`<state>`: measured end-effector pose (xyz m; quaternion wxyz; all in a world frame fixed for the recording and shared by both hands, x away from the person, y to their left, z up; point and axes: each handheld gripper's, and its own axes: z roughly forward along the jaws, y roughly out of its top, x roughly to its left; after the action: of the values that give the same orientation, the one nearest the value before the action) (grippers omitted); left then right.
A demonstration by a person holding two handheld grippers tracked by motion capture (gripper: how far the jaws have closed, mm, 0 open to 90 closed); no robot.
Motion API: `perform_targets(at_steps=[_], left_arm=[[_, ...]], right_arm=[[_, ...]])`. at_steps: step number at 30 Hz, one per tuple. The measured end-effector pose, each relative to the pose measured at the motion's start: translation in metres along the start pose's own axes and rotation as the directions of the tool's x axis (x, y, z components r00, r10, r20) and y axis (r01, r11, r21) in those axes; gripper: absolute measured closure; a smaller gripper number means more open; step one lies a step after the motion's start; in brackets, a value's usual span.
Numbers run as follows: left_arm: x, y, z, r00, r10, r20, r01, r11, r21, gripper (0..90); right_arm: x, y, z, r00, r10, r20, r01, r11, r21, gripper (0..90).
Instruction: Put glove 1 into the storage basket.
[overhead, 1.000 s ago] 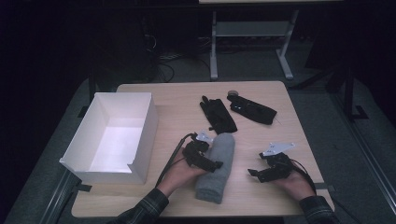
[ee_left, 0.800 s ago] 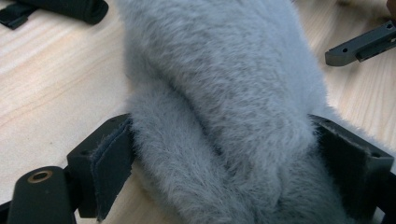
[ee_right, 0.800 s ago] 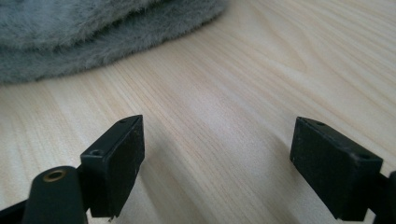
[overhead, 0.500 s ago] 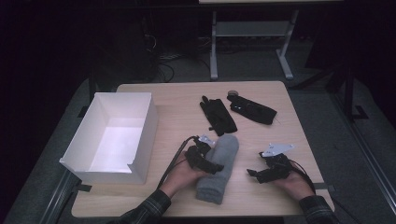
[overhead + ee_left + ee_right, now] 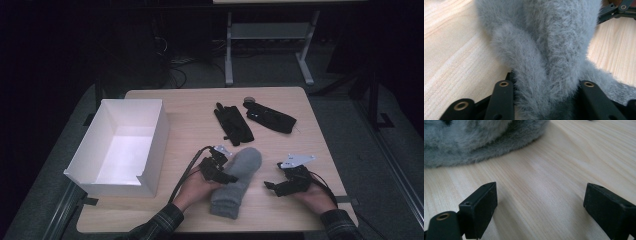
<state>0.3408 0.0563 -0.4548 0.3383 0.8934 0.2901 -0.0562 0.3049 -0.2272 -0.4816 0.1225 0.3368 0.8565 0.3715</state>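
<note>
my left claw [image 5: 231, 176] pinches the grey sock [image 5: 240, 179] mid-roll, near counter [image 5: 190, 130] front edge | my right claw [image 5: 271, 187] spread, empty, just beside | sock looks soft, light, squashy: I judge bunched middle the best hold

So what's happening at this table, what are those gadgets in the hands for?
A person sits at a wooden table holding a two-fingered gripper in each hand. The left gripper is clamped on a fuzzy grey sock lying on the table. The right gripper rests open beside it, holding nothing. Two black gloves lie farther back, and an open white box stands at the left.
</note>
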Motion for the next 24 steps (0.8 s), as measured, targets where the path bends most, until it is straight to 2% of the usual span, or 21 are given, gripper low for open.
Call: perform_targets(at_steps=[10,15,20,24], left_arm=[[-0.006,0.005,-0.018,0.9994,0.035,0.004,-0.034,0.9991,-0.024,65.9],[-0.006,0.009,-0.037,0.9994,0.033,0.004,-0.033,0.9969,-0.071,65.9],[-0.009,0.014,-0.063,0.9987,0.040,-0.030,-0.043,0.9932,-0.108,65.9],[-0.009,0.021,-0.085,0.9971,0.031,-0.070,-0.040,0.9900,-0.135,65.9]], right_arm=[[0.000,0.000,0.000,1.0000,0.002,0.000,-0.002,1.000,-0.002,11.6],[0.000,0.000,0.000,1.0000,0.002,0.001,-0.002,1.000,-0.004,11.6],[0.000,0.000,0.000,1.0000,0.004,0.000,-0.004,1.000,-0.004,11.6],[0.000,0.000,0.000,1.0000,0.002,0.001,-0.002,1.000,-0.004,11.6]])
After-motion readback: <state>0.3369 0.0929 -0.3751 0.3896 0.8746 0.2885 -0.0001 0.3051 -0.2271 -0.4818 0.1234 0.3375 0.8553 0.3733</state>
